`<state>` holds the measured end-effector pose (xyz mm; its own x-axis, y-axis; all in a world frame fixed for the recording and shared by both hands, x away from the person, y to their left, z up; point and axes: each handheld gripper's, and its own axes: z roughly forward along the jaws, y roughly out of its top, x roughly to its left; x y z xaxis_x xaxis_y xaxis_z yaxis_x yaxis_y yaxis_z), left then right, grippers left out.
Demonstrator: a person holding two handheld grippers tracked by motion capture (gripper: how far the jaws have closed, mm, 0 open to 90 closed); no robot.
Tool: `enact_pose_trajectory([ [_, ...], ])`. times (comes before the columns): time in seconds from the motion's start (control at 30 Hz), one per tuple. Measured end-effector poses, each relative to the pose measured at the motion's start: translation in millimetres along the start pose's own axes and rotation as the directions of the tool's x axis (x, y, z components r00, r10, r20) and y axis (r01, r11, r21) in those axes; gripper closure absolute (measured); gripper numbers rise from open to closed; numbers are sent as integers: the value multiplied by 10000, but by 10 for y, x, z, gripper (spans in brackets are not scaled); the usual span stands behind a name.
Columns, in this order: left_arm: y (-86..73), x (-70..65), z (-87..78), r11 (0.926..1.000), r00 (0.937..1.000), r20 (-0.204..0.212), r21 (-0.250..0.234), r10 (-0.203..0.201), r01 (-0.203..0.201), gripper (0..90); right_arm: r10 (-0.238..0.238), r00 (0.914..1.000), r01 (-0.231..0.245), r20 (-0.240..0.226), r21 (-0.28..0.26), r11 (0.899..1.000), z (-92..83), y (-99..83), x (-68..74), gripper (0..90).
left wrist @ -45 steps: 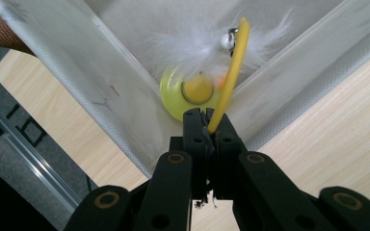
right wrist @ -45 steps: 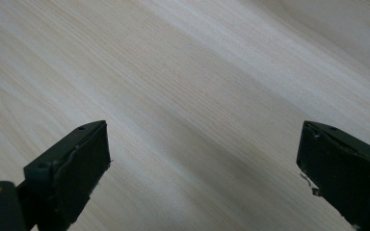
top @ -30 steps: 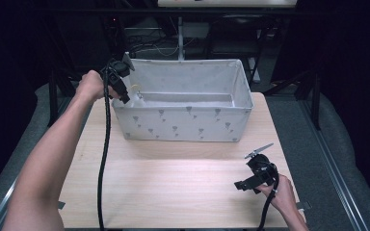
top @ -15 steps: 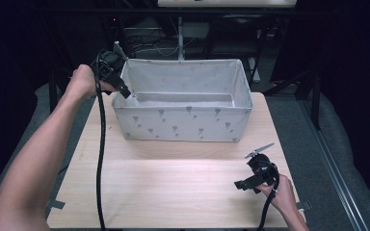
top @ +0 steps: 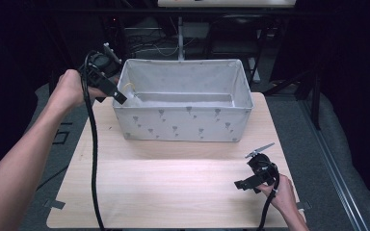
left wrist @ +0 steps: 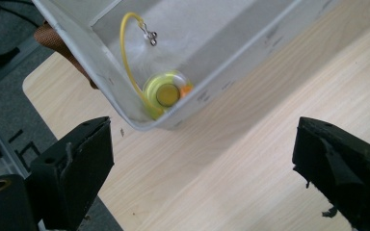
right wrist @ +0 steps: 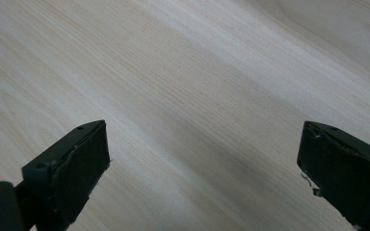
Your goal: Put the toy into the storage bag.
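yellow-corded disc (left wrist: 166,95) in fabric bin (left wrist: 101,72) corner

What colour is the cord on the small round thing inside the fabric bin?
Yellow cord; the left gripper view shows it best.

a pale wooden table (top: 173,192) is standing on grey floor (top: 327,159) in a dim room. darkness is swallowing the walls on both sides. behind the table, black metal frames (top: 313,96) and loose cables (top: 159,48) are crowding the back. light is falling from above, brightening the tabletop. small tape marks (top: 55,204) are sitting by the table's near corner.
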<state>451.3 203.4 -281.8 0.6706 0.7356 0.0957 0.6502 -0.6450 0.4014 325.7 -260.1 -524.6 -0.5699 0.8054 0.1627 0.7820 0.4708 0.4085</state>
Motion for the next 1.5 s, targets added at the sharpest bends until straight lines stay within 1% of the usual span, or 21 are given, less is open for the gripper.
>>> enact_pose_trajectory([
  [0.13, -181, -147, -44, 9996, 9996, 23, -84, 278, -278, 56, -71, 9999, 71, 97, 50, 10000, -1, 2, 4, 39],
  [0.23, -339, -256, -22, 9991, 9991, 53, -105, 410, -410, 44, -34, 10000, 34, -19, 32, 10000, -2, 5, 13, 40],
  [0.27, -397, -289, -3, 9990, 9991, 82, -157, 425, -424, 40, -69, 10000, 69, 49, 89, 9999, -4, 6, 11, 40],
  [0.37, -574, -395, 86, 9984, 9982, 210, -91, 556, -554, 28, -16, 10000, 17, -19, 129, 9999, -4, 8, 17, 40],
  [0.43, -688, -457, 161, 9984, 9980, 260, -44, 569, -568, 19, -84, 9999, 81, 110, 204, 9998, -2, 9, 15, 40],
  [0.5, -800, -509, 248, 9986, 9980, 328, 5, 536, -536, 11, -84, 9999, 82, 144, 166, 9998, 4, 9, 22, 40],
  [0.57, -906, -553, 340, 9985, 9978, 371, 76, 541, -544, 5, -213, 9997, 209, 136, 296, 9993, -3, 12, 16, 40],
  [0.7, -1112, -624, 545, 9992, 9985, 401, 140, 360, -366, 2, -116, 9998, 113, 149, 200, 9997, 3, 8, 20, 40],
  [0.77, -1210, -653, 652, 9995, 9988, 442, 221, 219, -229, 1, -129, 9999, 126, 111, 266, 9996, 1, 10, 16, 40],
  [0.8, -1262, -667, 708, 9997, 9990, 449, 243, 86, -97, 1, -49, 9999, 47, 108, 170, 9998, 6, 5, 20, 40],
  [0.87, -1358, -701, 827, 9991, 9993, 371, 434, -14, -2, 1, -110, 9999, 108, 101, 253, 9996, 1, 8, 15, 40],
  [0.9, -1408, -712, 880, 9991, 9991, 400, 403, -108, 92, 2, -31, 10000, 31, 29, 176, 9998, 5, 7, 18, 40],
  [0.93, -1458, -722, 934, 9990, 9988, 460, 413, -180, 161, 1, -96, 9999, 94, 80, 253, 9996, 1, 8, 14, 40],
  [1.03, -1616, -757, 1091, 9984, 9989, 302, 462, -350, 336, 0, -72, 9999, 71, 71, 213, 9997, 2, 7, 18, 40],
  [1.17, -1814, -787, 1283, 9961, 9954, 576, 481, -762, 735, 0, -50, 10000, 48, 55, 203, 9998, 6, 6, 17, 40],
  [1.23, -1892, -806, 1370, 9951, 9946, 588, 538, -855, 824, 0, 113, 9999, -113, 6, 9, 9999, 22, -1, 32, 40],
  [1.27, -1929, -816, 1413, 9948, 9944, 594, 570, -875, 842, 0, -23, 10000, 22, 7, 150, 9999, 13, 5, 25, 41],
  [1.33, -2001, -836, 1491, 9940, 9934, 631, 603, -954, 917, 0, -9, 10000, 8, 9, 162, 9999, 13, 4, 26, 41],
  [1.4, -2062, -861, 1539, 9934, 9945, 590, 805, -869, 820, 1, -7, 10000, 6, 16, 154, 9999, 13, 4, 29, 41],
  [1.43, -2091, -863, 1549, 9938, 9951, 514, 768, -840, 800, 1, -58, 10000, 58, -5, 189, 9998, 12, 6, 28, 41],
  [1.5, -2151, -867, 1579, 9931, 9938, 497, 682, -994, 959, 1, -95, 9999, 93, 80, 225, 9997, 13, 7, 32, 39],
])
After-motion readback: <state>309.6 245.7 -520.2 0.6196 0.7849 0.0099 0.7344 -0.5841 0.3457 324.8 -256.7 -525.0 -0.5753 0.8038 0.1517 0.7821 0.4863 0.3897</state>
